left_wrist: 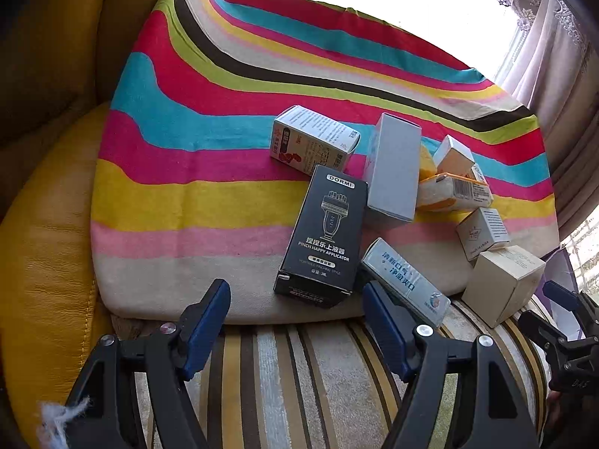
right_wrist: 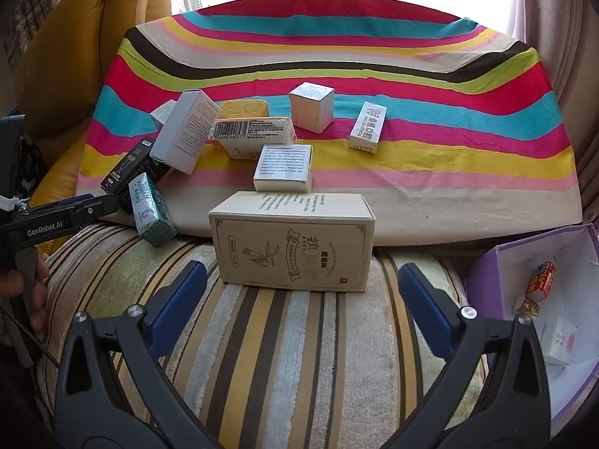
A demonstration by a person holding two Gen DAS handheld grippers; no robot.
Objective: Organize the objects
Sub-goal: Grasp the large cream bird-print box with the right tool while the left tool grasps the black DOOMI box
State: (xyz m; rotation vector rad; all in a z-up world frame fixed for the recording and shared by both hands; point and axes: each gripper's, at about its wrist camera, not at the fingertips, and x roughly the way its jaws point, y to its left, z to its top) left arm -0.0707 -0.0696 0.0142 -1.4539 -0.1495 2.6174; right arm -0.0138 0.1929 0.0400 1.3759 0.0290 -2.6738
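Observation:
Several small cartons lie on a striped cloth (left_wrist: 194, 157). A black DORMI box (left_wrist: 322, 239) lies just ahead of my open left gripper (left_wrist: 295, 318), with a teal box (left_wrist: 404, 280) by its right finger. A grey box (left_wrist: 395, 168) and a white printed box (left_wrist: 314, 140) lie beyond. My open right gripper (right_wrist: 299, 299) faces a beige carton (right_wrist: 292, 243) on the striped cushion (right_wrist: 292, 355), close in front of its fingers. The left gripper shows at the left of the right wrist view (right_wrist: 75, 209). Both grippers are empty.
A purple box (right_wrist: 498, 273) at the right holds a few small packets. More cartons (right_wrist: 310, 112) and a yellow sponge (right_wrist: 243, 106) lie further back on the cloth (right_wrist: 449, 157). A yellow leather sofa (left_wrist: 45, 224) rises at the left. Curtains (left_wrist: 554, 56) hang behind.

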